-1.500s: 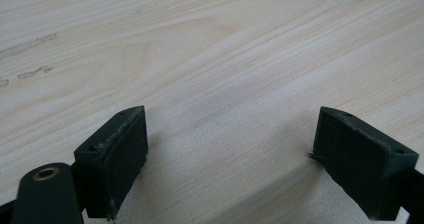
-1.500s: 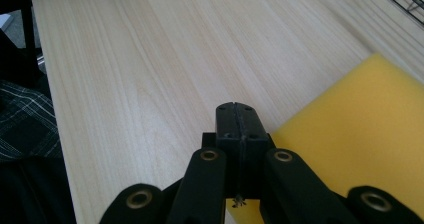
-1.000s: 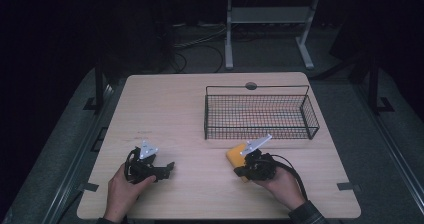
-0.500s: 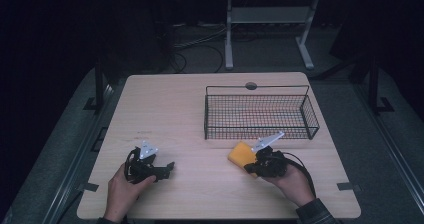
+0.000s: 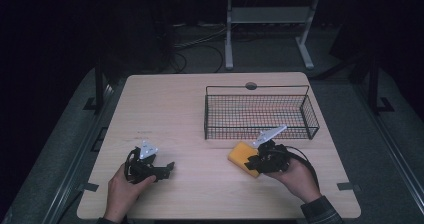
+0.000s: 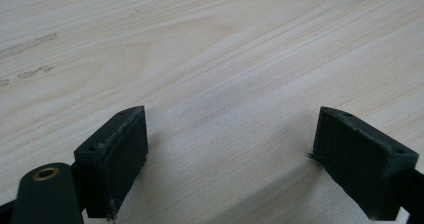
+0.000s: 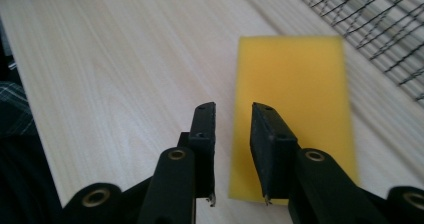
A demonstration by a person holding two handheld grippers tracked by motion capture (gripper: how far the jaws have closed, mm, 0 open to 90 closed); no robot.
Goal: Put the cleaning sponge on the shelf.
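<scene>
Work surface: a pale wood-grain table [image 5: 175,104] with rounded corners, matte, with a few faint dark scuff marks toward its left half. A round grommet hole [image 5: 251,86] sits at the far edge, just behind the black wire basket [image 5: 260,115], which stands on the right half of the table.

Room: dark all round — only the table is lit. Grey carpeted floor [image 5: 380,149] at both sides. Behind the table, a light metal stand [image 5: 265,19] with splayed feet, and loose cables [image 5: 200,44] lying on the floor near it.

Yellow sponge [image 5: 245,157]: lies flat on the table, just in front of the basket's near wall, apart from it. In the right gripper view the sponge [image 7: 295,109] is a plain yellow rectangle with the basket mesh blurred beyond its far corner.

Right gripper [image 5: 255,162]: held low over the sponge's near end. Its jaws stand narrow, a slim gap between them, over the sponge's left part — nothing clamped that I can see.

Left gripper [image 5: 167,168]: at the near left of the table, well apart from the sponge. Jaws spread wide over bare wood, holding nothing; the left gripper view shows grain and scuff marks between them.
</scene>
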